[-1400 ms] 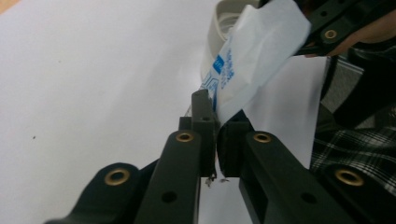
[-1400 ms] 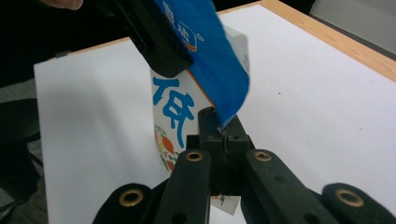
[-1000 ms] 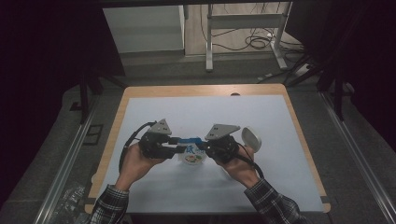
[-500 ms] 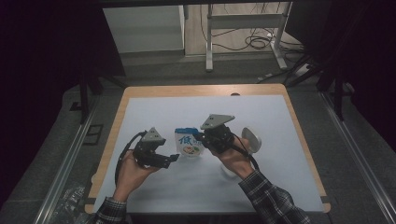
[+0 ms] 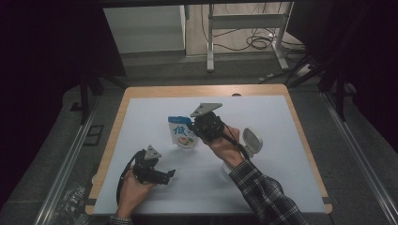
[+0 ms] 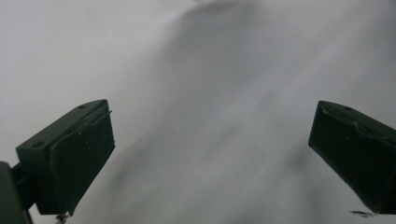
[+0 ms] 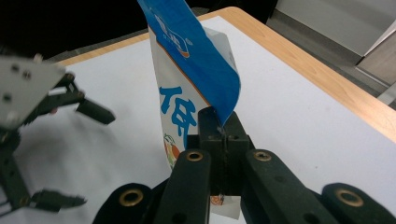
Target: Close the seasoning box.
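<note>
A white pouch with a blue top and blue lettering (image 5: 182, 133) hangs upright over the middle of the white table cover (image 5: 281, 183). My right gripper (image 5: 199, 127) is shut on the pouch's side edge, and in the right gripper view the blue top (image 7: 196, 51) folds over above the closed jaws (image 7: 223, 135). My left gripper (image 5: 170, 175) sits low near the front left of the table, apart from the pouch. Its jaws have just been opening and now stand wide (image 6: 212, 128) with nothing between them. The left gripper (image 7: 88, 156) is also seen from the right gripper view.
A small white oval object (image 5: 252, 140) lies on the cover just right of my right hand. The table's wooden rim (image 5: 202, 91) frames the cover. A metal stand (image 5: 244, 33) and cables are on the floor beyond the far edge.
The left gripper let go of the pouch, opened, and moved down toward the front left. The right gripper carried the pouch a little toward the back, now hanging upright.
</note>
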`<control>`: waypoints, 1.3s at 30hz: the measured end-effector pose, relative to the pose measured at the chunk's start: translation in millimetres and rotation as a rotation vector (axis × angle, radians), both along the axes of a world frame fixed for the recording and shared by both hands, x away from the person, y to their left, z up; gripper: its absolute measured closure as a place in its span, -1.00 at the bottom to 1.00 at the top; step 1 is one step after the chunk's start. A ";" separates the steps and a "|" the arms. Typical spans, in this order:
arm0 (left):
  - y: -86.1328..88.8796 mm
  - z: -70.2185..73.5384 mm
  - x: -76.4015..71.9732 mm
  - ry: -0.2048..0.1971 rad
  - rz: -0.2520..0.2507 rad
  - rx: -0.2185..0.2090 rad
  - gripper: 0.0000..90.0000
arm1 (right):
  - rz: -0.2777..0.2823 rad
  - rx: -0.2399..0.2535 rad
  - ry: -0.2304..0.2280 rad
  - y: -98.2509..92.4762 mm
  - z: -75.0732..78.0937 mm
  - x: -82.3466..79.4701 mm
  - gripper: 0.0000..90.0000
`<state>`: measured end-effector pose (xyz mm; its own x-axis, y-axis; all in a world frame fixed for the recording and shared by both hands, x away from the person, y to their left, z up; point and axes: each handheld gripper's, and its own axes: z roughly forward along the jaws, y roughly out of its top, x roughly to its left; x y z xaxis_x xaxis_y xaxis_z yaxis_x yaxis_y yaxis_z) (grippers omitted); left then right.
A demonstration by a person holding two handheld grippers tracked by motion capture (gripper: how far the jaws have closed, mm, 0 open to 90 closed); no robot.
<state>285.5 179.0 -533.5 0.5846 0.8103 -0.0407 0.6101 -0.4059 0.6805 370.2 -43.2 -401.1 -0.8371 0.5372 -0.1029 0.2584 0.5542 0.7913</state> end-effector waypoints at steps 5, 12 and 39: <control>-0.8 -9.6 -1.5 -0.001 0.014 0.020 -1.00 | -0.008 -0.009 -0.003 7.6 0.9 7.9 0.99; -0.9 -18.5 -2.8 -0.015 0.019 -0.001 -1.00 | -0.021 -0.043 0.002 18.3 -6.5 22.2 0.99; 0.1 -20.1 -2.8 -0.015 0.023 -0.011 -1.00 | -0.044 -0.036 0.034 8.1 -23.9 28.3 0.45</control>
